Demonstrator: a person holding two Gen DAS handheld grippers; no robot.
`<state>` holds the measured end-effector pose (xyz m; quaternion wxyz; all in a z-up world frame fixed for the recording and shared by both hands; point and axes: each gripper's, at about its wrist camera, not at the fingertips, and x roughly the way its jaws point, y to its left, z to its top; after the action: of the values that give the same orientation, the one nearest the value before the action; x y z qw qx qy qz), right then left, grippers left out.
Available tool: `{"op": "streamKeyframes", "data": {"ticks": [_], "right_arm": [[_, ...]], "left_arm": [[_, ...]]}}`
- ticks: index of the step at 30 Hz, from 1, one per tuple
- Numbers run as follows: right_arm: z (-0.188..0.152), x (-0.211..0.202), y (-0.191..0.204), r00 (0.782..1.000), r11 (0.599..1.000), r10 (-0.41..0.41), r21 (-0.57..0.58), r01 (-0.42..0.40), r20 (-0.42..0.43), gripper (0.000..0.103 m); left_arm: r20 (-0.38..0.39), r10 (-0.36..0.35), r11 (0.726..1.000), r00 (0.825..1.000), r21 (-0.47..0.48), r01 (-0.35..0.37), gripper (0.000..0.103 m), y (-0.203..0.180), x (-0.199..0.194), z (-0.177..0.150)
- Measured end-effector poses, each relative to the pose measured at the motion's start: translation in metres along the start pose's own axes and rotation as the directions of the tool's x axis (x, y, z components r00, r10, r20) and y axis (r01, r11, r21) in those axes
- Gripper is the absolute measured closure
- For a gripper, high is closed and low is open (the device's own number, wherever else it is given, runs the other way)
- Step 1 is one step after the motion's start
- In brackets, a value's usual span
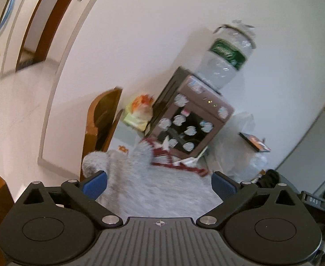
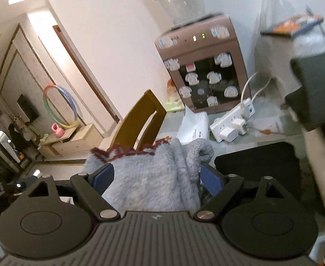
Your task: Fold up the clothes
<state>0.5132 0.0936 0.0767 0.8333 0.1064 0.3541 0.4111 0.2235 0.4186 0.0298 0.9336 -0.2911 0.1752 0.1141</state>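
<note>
Both the left gripper (image 1: 159,182) and right gripper (image 2: 156,175) have wide-apart fingers around the grey sweater (image 2: 153,177) — pinch firmly, lift evenly.

Green table (image 2: 290,119), power strip (image 2: 231,124), paper (image 2: 194,125)

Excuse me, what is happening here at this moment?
A person is working on a grey knitted garment with dark red trim, using two hand-held grippers. The garment lies between the open fingers of the right gripper and also between those of the left gripper; neither is closed on it. Behind it, on the table, stand a water dispenser and a power strip. The garment looks bunched, not yet neatly folded.
</note>
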Motion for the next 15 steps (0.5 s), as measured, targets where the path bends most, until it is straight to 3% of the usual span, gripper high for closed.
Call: {"op": "streamKeyframes", "data": {"ticks": [6,15], "right_arm": [[-0.019,-0.076,0.04,0.996,0.995,-0.042,-0.085,0.048,0.078,0.001],[-0.072,-0.171,0.076,0.979,0.972,-0.104,-0.189,0.137,0.177,0.0]], "left_arm": [[0.063,0.022,0.99,0.998,0.138,-0.031,0.0,-0.049,-0.063,-0.01],[0.111,0.037,0.964,0.993,0.259,-0.065,0.0,-0.101,-0.133,-0.053]]}}
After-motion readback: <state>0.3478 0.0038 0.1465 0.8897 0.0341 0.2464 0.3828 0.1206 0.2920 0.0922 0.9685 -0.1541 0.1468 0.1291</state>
